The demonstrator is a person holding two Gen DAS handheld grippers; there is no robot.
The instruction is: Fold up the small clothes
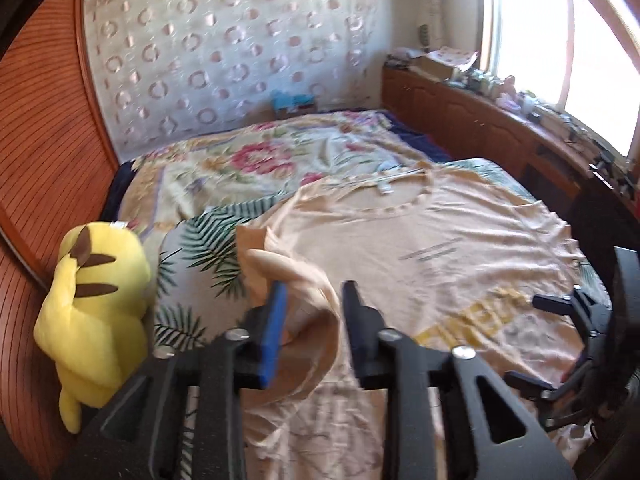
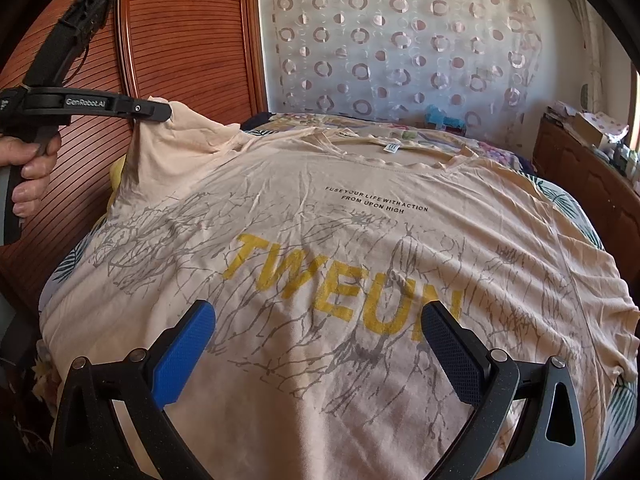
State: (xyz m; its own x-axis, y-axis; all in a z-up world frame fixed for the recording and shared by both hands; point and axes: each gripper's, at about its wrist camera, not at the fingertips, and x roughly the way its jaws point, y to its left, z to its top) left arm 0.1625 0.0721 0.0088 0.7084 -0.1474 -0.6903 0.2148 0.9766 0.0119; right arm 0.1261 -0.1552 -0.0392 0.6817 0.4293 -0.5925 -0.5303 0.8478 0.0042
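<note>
A peach T-shirt [image 2: 360,240] with yellow letters and grey line print lies spread front-up on the bed. My left gripper [image 1: 312,300] is shut on the shirt's left sleeve [image 1: 288,276] and holds it lifted off the bed; in the right wrist view it [image 2: 160,112] pinches the raised sleeve [image 2: 180,136] at the shirt's far left. My right gripper [image 2: 316,344] is open and empty, hovering over the shirt's lower front. It also shows at the right edge of the left wrist view [image 1: 560,320].
A yellow plush toy [image 1: 96,312] sits at the bed's left edge against a wooden wardrobe [image 1: 44,152]. A floral blanket [image 1: 260,156] covers the far bed. A cluttered wooden cabinet [image 1: 480,120] runs under the window at the right.
</note>
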